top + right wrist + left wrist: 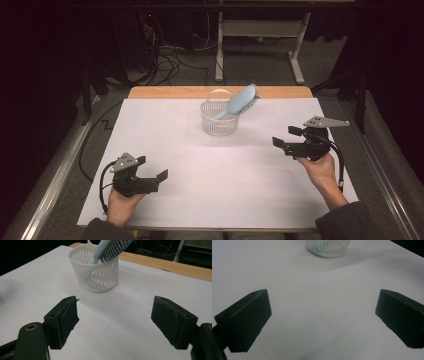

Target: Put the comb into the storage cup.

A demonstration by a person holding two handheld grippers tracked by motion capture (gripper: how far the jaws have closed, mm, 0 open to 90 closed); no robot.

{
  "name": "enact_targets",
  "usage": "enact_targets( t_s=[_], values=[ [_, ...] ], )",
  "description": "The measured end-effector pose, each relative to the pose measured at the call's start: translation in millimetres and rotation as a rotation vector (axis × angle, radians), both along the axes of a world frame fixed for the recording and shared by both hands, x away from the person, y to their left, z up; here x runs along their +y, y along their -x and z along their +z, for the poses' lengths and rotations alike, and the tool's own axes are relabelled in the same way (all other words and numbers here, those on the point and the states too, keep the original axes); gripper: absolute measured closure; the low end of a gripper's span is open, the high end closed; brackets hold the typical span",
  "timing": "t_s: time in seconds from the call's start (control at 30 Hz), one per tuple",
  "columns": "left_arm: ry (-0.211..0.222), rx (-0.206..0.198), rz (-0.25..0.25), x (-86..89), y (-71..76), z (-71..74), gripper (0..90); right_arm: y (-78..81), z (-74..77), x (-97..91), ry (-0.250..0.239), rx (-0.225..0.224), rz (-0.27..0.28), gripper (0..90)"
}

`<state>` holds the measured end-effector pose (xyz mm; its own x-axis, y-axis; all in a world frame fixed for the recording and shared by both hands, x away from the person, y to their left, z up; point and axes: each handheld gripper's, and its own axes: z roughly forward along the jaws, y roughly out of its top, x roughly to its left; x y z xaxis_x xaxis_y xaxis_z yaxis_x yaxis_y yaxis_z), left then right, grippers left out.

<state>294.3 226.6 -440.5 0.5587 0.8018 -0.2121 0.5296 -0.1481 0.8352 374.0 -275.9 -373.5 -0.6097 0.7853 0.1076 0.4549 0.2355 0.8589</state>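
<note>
Standing handle-down in the white basket (219,120), the blue brush (241,100) appears placed. Right gripper (286,137) and left gripper (151,169) hover apart from it, jaws spread, empty; seemingly nothing left to do.

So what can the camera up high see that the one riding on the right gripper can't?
The high view alone takes in both hands, the left gripper, the right gripper from outside, and the floor cables beyond the table. The right gripper view alone gives the hairbrush bristles close up, between its own open jaws. Both share the white basket with the brush leaning in it, and the white table.
</note>
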Motion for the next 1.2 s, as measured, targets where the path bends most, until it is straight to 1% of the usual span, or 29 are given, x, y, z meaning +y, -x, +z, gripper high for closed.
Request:
enact_targets(
  t_s=[0.33, 1.03, 1.2],
  values=[
    [-0.001, 0.001, 0.002, -0.1, -0.2, -0.1, 0.0, 10.1, 2.2, -7.3, -0.012, -0.016, -0.005, 21.6],
    [0.000, -0.001, 0.002, -0.3, 0.1, 0.1, 0.0, 27.8, 0.4, -17.3, -0.038, -0.037, -0.007, 21.6],
    [-0.001, -0.002, 0.002, -0.3, 0.1, 0.1, 0.0, 31.6, -1.5, -20.8, -0.047, -0.037, -0.015, 21.6]
  ],
)
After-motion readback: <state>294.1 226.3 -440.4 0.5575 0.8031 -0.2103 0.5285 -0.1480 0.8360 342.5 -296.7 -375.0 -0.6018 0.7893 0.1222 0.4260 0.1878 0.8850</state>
